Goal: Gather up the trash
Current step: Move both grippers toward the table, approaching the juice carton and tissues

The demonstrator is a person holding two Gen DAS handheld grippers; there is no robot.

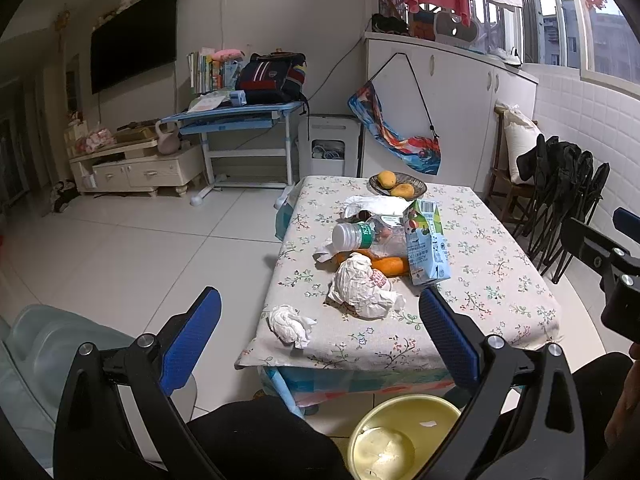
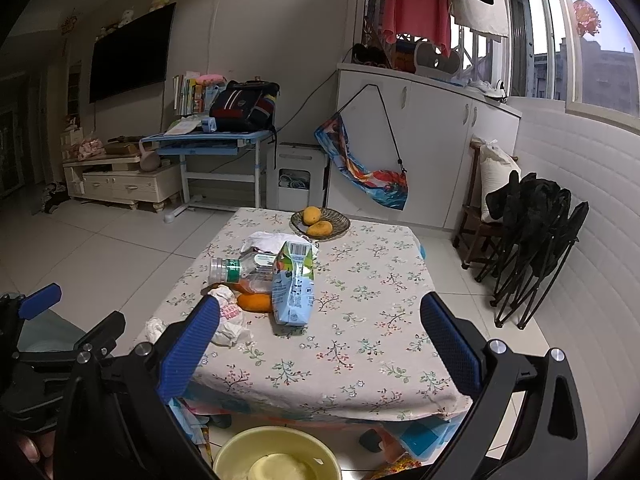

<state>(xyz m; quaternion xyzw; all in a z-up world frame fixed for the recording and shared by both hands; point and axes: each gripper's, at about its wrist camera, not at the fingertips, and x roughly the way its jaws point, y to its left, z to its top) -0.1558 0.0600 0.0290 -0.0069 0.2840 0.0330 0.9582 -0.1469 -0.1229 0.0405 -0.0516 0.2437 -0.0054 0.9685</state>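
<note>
- Left gripper [image 1: 320,320] and right gripper [image 2: 320,320]: jaws apart, nothing held, both hung short of the table [image 1: 500,292].
- Trash is piled mid-table: wrapper [image 1: 362,286], tissue [image 1: 290,324], bottle [image 1: 370,234], carton [image 1: 426,246]; bin [image 1: 404,436] sits on the floor below the near edge.
- Bottle is propped on the pile: likely to be rolled off if the wrapper is pulled first.
- Tissue lies at the edge, easily knocked to the floor.
- Mangoes [image 1: 394,184] could be mistaken for trash.
</note>
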